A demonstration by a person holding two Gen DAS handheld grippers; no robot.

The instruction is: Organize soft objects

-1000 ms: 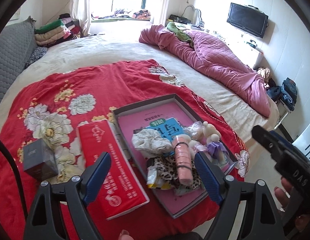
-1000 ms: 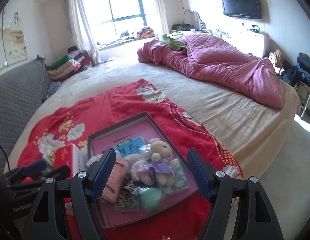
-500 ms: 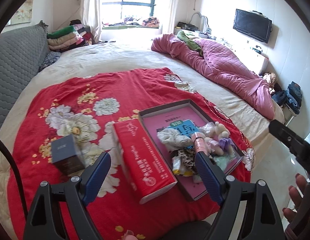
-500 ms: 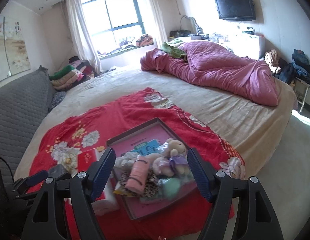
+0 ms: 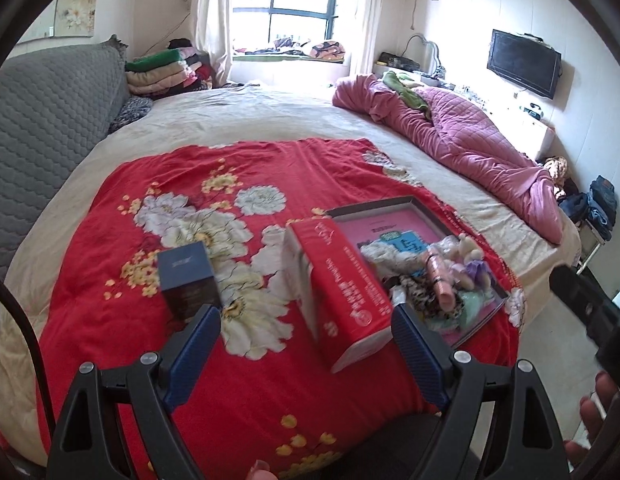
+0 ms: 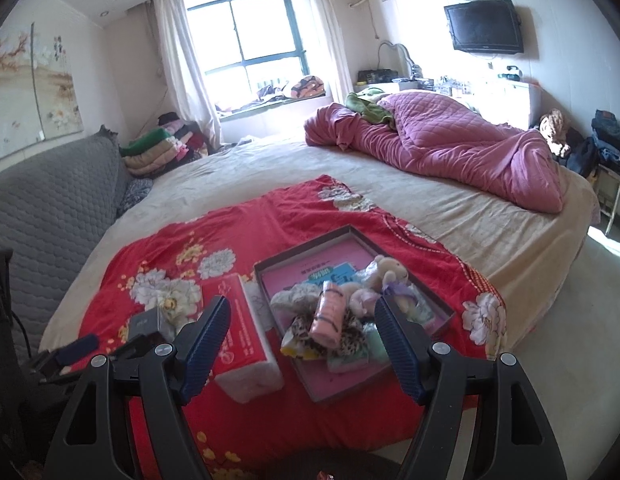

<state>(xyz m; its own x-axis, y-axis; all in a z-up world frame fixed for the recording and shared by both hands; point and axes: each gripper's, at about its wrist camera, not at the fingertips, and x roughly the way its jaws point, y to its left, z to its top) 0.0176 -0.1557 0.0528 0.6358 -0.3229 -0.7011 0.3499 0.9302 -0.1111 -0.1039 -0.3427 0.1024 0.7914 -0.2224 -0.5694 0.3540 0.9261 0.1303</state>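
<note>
A shallow dark-rimmed box lid (image 6: 269, 265) (image 5: 374, 205) with a pink lining lies on the red flowered blanket (image 6: 269, 220) (image 5: 213, 168). Piled inside are several soft things: a pink rolled cloth (image 6: 330, 316) (image 5: 440, 276), a small plush bear (image 6: 384, 272) (image 5: 468, 246), a leopard-print piece (image 6: 350, 334), a mint pouch (image 6: 356, 354) and a white lacy cloth (image 6: 295, 298). My right gripper (image 6: 301, 320) hangs open above and short of the pile, nothing between its fingers. My left gripper (image 5: 305, 332) stands open over the red tissue pack (image 5: 342, 280) (image 6: 239, 332), holding nothing.
A dark blue carton (image 5: 187, 280) (image 6: 147, 324) stands left of the tissue pack. A pink quilt (image 6: 450, 148) lies heaped at the far right of the bed. Grey padded headboard (image 5: 41, 128) on the left, folded blankets (image 6: 157, 150) behind, floor (image 6: 570, 320) to the right.
Both grippers have drawn back and up from the box lid, so the pile looks smaller and farther. The left view now takes in the tissue pack and blue carton more centrally. Jaws unchanged.
</note>
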